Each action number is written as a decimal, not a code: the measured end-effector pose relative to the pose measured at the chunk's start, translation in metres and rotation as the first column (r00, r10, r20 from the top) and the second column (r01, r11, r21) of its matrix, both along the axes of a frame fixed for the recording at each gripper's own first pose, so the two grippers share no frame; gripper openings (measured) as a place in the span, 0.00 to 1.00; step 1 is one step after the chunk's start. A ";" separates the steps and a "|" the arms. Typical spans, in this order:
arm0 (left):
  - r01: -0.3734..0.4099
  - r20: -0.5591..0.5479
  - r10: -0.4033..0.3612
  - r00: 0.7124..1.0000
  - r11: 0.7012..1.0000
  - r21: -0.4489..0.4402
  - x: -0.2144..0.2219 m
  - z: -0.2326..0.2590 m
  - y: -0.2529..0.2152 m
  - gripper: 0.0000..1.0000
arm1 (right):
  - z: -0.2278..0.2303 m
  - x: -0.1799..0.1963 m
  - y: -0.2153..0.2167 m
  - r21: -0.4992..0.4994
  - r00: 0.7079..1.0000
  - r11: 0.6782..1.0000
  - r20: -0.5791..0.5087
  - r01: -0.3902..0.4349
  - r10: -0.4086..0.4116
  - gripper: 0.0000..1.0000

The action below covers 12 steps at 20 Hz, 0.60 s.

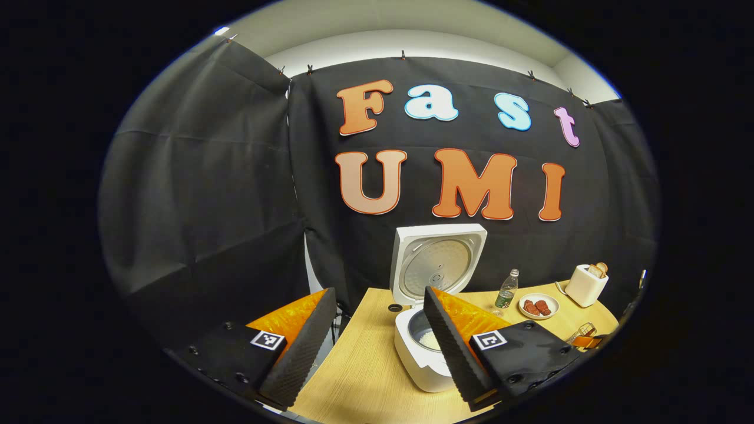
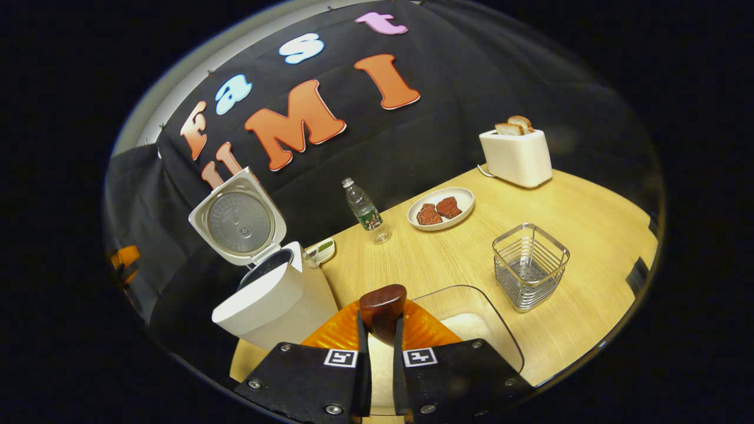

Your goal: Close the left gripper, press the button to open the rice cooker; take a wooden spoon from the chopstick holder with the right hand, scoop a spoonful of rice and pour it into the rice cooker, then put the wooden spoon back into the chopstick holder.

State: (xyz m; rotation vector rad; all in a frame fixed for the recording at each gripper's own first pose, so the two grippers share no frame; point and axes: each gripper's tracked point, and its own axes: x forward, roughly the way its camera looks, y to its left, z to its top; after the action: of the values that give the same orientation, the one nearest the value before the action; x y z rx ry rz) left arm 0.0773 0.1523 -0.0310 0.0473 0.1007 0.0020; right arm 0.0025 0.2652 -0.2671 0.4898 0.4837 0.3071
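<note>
1. Right hand-held gripper (image 2: 382, 347): fingers drawn close together, clamped on the dark rounded handle end of the wooden spoon (image 2: 383, 306), which stands up between them; the bowl of the spoon is hidden below.
2. Clear container (image 2: 498, 330) of white rice (image 2: 465, 324), right gripper view: directly under and just beyond the right hand-held gripper, on the table (image 2: 589, 235).
3. Chopstick holder (image 2: 530, 265): wire basket, upright, just beside the container's far right edge.
4. Left hand-held gripper (image 1: 377, 335): fingers spread wide, holding nothing, hovering above the near edge of the table (image 1: 365, 365).
5. Rice cooker (image 1: 421, 353): white, lid (image 1: 437, 264) raised upright, a little white rice visible in the inner pot; partly behind the left gripper's right finger. In the right gripper view the rice cooker (image 2: 277, 300) stands left of the gripper.
6. Water bottle (image 2: 365, 211): upright, mid-table.
7. Plate (image 2: 462, 203) with two reddish pieces, beside the bottle.
8. Toaster (image 2: 517, 156): white, two slices in it, far end of the table.
</note>
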 end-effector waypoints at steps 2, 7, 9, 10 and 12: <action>0.002 -0.001 -0.002 1.000 1.000 -0.005 0.001 0.000 0.000 0.99 | -0.002 0.003 -0.004 0.037 0.999 0.999 -0.029 0.026 -0.025 0.14; 0.003 -0.007 -0.003 1.000 1.000 -0.012 0.005 -0.003 0.001 1.00 | -0.007 0.009 -0.012 0.108 0.994 0.991 -0.089 0.076 -0.067 0.14; 0.000 -0.007 0.000 1.000 1.000 -0.013 0.005 -0.003 0.002 1.00 | -0.007 0.010 -0.014 0.125 0.992 0.988 -0.105 0.087 -0.075 0.14; -0.001 -0.006 0.001 1.000 1.000 -0.012 0.005 -0.003 0.003 1.00 | -0.007 0.010 -0.012 0.135 0.991 0.987 -0.112 0.090 -0.075 0.14; -0.003 -0.005 0.003 1.000 1.000 -0.012 0.005 -0.003 0.003 0.99 | -0.007 0.010 -0.010 0.176 0.988 0.980 -0.135 0.097 -0.073 0.14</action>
State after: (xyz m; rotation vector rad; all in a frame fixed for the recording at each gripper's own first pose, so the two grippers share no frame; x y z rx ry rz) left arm 0.0820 0.1558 -0.0337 0.0350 0.1056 0.0041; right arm 0.0127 0.2552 -0.2742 0.7102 0.5604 0.2394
